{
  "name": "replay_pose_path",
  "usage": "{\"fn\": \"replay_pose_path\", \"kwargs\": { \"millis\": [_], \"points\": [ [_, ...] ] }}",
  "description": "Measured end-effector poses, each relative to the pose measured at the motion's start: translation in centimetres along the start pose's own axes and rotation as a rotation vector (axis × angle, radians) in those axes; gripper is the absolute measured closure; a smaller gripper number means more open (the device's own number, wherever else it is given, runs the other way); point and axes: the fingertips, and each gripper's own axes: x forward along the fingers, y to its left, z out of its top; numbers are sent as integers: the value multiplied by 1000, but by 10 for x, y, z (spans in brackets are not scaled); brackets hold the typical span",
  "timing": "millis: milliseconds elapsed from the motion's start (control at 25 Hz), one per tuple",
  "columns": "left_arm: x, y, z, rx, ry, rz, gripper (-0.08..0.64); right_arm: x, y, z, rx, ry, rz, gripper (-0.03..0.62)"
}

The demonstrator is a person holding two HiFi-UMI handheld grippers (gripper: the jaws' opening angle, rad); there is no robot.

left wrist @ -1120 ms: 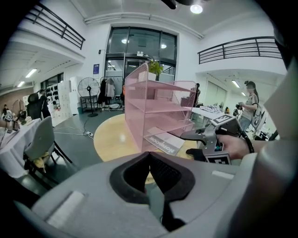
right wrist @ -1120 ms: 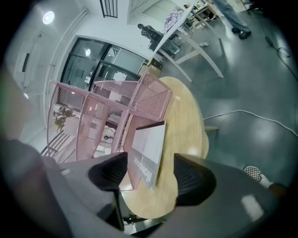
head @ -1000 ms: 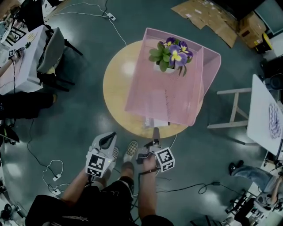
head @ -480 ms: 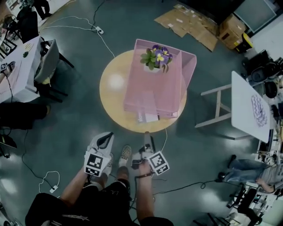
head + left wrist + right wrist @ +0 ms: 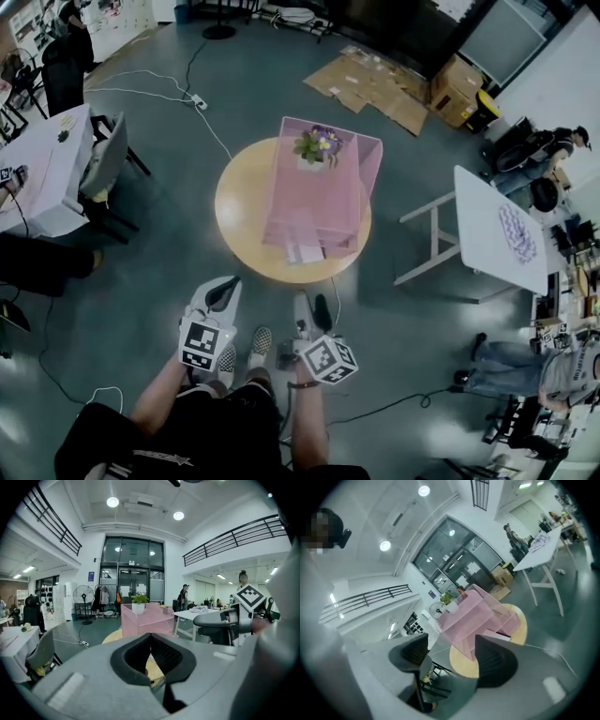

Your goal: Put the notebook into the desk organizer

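A pink mesh desk organizer (image 5: 317,192) stands on a round yellow table (image 5: 242,202). It also shows in the left gripper view (image 5: 140,620) and the right gripper view (image 5: 471,611). A white flat notebook (image 5: 307,251) lies in its low front shelf, sticking out toward me. My left gripper (image 5: 217,298) hangs over the floor short of the table, with its pads touching at the tips (image 5: 150,637). My right gripper (image 5: 310,314) is beside it, also off the table, with its jaws apart (image 5: 450,653) and nothing between them.
A potted plant with purple flowers (image 5: 317,145) sits on the organizer's far end. A white table (image 5: 497,230) is at the right and a chair (image 5: 103,155) and desk at the left. Cables run across the floor (image 5: 202,108). My feet (image 5: 258,342) show between the grippers.
The view has pulled back, so the table and organizer look smaller and farther away. Both grippers stay low near my body, and the right one has drifted a little lower.
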Motion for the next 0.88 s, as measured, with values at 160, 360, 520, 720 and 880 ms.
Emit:
{"fn": "replay_pose_path", "kwargs": {
  "millis": [160, 360, 520, 720, 880],
  "points": [
    [-20, 0, 22, 18, -53, -3, 549, -23, 34, 7, -179, -9, 35, 285],
    [-44, 1, 37, 36, -102, -9, 549, -52, 67, 5, -414, -34, 27, 298],
    [-61, 0, 42, 39, -123, -24, 549, -74, 87, -3, -592, -43, 6, 298],
    [-82, -2, 44, 41, -144, -43, 549, -95, 109, -15, -723, -48, -6, 348],
    [-93, -3, 42, 51, -149, -56, 549, -109, 114, -22, -757, -93, -33, 435]
  ]
}}
